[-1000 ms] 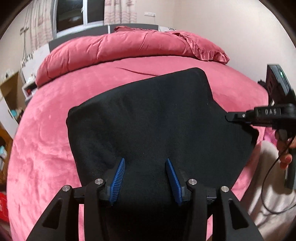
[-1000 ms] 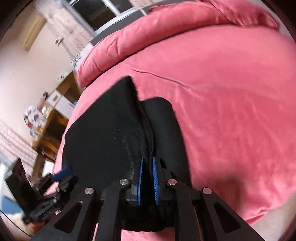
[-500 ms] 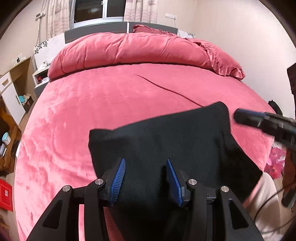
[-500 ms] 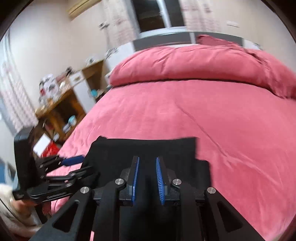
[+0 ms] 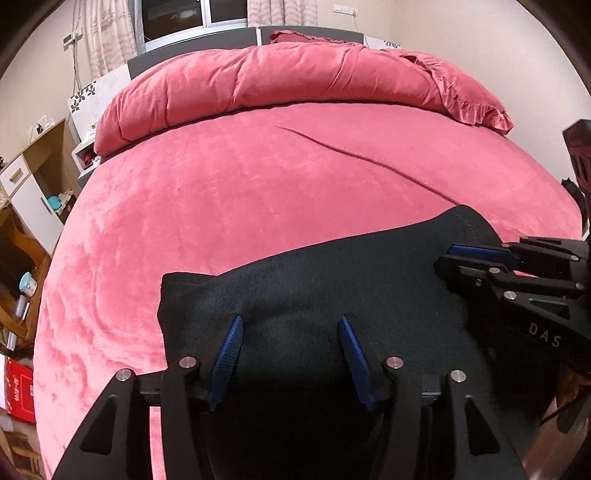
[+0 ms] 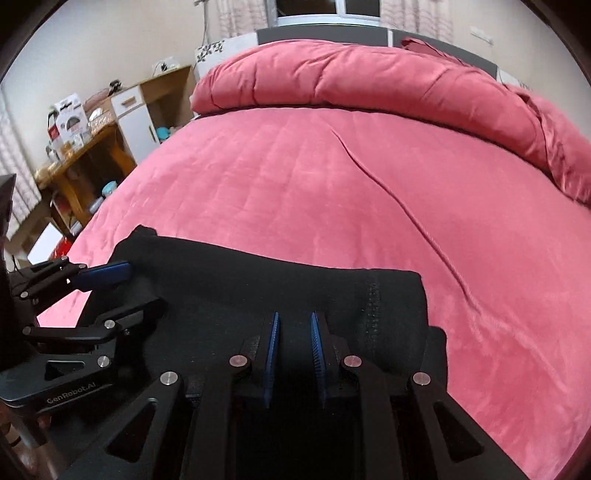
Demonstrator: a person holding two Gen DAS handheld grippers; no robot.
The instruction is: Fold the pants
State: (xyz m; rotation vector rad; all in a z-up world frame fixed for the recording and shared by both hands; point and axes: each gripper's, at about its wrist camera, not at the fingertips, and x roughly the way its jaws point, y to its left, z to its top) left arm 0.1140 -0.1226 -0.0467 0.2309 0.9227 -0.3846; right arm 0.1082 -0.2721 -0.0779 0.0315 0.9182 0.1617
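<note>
Two black grippers with blue ribbed pads work over a wide bed with a pink plush cover (image 5: 240,206), and a rolled pink duvet (image 5: 295,77) lies across its far end, under a window with pale curtains (image 5: 103,33). Wooden shelves (image 6: 88,155) full of small items stand beside the bed; nothing blocks the cloth. The black folded fleece pants (image 5: 314,288) lie at the near edge of the bed, directly under both grippers. The left gripper (image 5: 290,360) has just been opening; its jaws are spread wide above the cloth and the pads do not press it. The right gripper (image 6: 293,354) has its jaws narrow, with dark cloth between the pads; whether they pinch it I cannot tell. The pants' long axis runs across the view, parallel to the near edge.
</note>
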